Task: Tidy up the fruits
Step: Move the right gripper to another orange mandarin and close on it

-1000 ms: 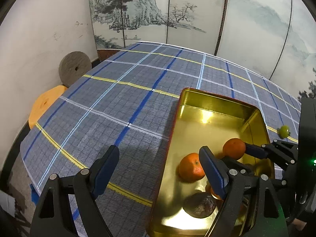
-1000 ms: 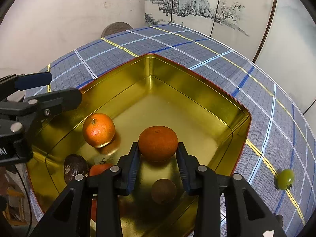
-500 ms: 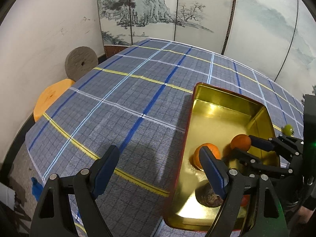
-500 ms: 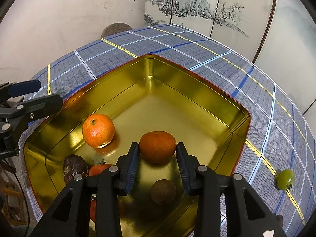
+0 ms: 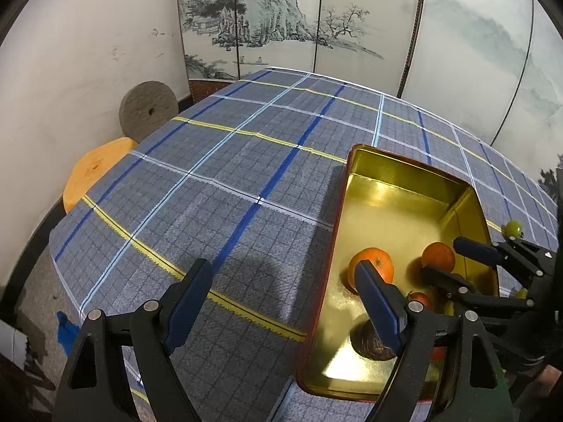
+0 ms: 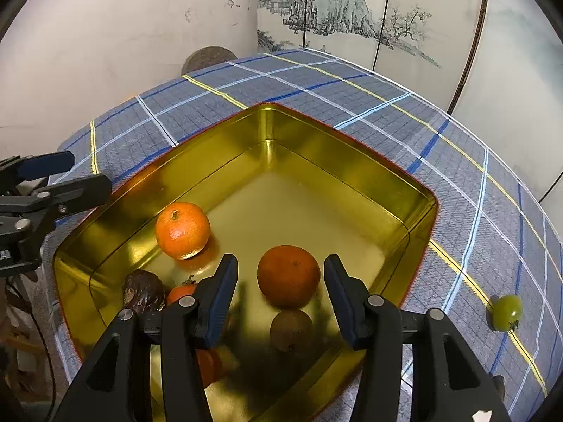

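Gold metal fills most of what I see: the tin (image 6: 404, 190) sits on the checked worktop (image 5: 228, 183), and I'll place everything against it. My right claw (image 6: 279, 285) hangs over the tin's near end, and its jaws have just been opening. The darker orange (image 6: 288, 276) is between the blue pads (image 6: 221, 295) with a clear gap on each side, so I judge it released and resting on the tin floor. A second orange (image 6: 183, 230) lies further in, towards the tin's left wall. A dark wrinkled fruit (image 6: 142, 293) and a small red tomato (image 6: 181, 293) crowd the near-left corner, and a brown kiwi (image 6: 290, 328) sits just nearer me than the released orange.

My left claw (image 5: 281, 299) is spread wide with nothing in it, hovering above the cloth just outside the tin's left rim.

Most of the sorting looks done: five fruits inside. Left over is a green tomato (image 6: 506, 311) on the cloth, well apart from the tin's right wall. I'd expect the right claw to fetch it.
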### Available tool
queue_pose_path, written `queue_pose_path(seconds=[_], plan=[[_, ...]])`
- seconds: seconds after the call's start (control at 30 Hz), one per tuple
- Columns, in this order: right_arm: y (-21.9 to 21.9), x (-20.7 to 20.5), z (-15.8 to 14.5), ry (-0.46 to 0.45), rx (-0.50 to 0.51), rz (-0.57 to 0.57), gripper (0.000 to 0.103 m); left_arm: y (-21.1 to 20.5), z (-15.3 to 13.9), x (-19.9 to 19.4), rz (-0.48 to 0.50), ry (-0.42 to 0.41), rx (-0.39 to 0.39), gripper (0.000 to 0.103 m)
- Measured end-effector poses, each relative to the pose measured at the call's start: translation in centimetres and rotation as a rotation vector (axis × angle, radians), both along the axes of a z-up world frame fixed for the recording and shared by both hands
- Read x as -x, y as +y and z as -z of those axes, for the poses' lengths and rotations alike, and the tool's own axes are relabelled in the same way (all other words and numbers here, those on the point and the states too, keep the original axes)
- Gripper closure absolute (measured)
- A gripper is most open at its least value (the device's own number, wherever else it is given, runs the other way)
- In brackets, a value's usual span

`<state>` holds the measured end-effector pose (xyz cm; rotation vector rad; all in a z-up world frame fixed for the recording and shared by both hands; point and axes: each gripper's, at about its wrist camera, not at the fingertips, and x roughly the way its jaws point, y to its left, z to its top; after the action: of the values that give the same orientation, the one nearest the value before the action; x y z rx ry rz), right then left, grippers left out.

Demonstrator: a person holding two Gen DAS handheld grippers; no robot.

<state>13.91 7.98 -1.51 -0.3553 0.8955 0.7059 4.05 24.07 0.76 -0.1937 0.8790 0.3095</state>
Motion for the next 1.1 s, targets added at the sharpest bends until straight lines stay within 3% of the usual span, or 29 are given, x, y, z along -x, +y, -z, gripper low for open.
queue_pose_path(seconds=[0.43,0.87,1.1], plan=[[-4.6,2.6,-2.9,-0.026,-0.098,0.044,0.052,-3.0,-0.5,-0.4,0.063,-0.008,-0.013,0.02],[-14.7,2.7,-5.5,-0.082,-0.184,0.267,0.052,-10.7,-2.3,-2.1,0.263,-0.052,-0.023,0.02],[-21.4,2.8,-4.3,-0.066,-0.189,0.418,0.052,-16.1,-2.4,-2.6,0.39,-0.053,-0.011,0.02]])
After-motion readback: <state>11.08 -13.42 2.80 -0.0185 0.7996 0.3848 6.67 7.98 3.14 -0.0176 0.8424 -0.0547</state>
